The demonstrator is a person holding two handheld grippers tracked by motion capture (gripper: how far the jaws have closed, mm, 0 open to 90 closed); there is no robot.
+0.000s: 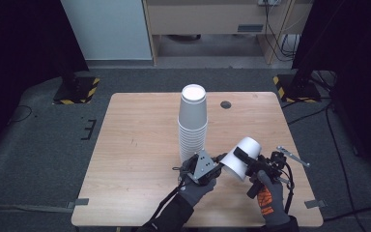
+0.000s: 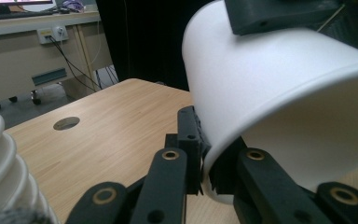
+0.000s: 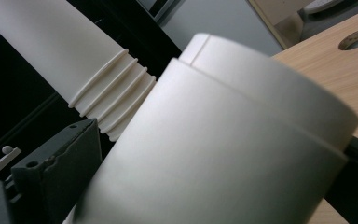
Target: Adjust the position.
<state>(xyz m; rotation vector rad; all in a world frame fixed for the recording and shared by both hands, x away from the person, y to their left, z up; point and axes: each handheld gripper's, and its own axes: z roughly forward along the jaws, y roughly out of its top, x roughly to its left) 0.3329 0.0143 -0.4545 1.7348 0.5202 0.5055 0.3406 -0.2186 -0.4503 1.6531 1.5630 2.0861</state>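
Note:
A tall stack of upturned white paper cups (image 1: pixel 193 121) (image 2: pixel 0 158) (image 3: pixel 74 60) stands mid-table. To its right a white cup (image 1: pixel 249 145) (image 2: pixel 284 93) (image 3: pixel 242 116) is held tilted above the table, mouth toward the left hand. My right gripper (image 1: pixel 239 159) (image 3: pixel 205 186) is shut across its body, one jaw on each side. A step near its base in the right gripper view suggests two nested cups. My left gripper (image 1: pixel 220 160) (image 2: pixel 207 154) is shut on the cup's rim, pads pinching the wall's edge.
The wooden table (image 1: pixel 135 145) has a round cable hole (image 1: pixel 226 104) (image 2: pixel 66 123) at the back right. A small metal tool (image 1: pixel 293 156) lies near the right edge. Two black stands with striped bases (image 1: pixel 75 89) (image 1: pixel 294 87) flank the table's far side.

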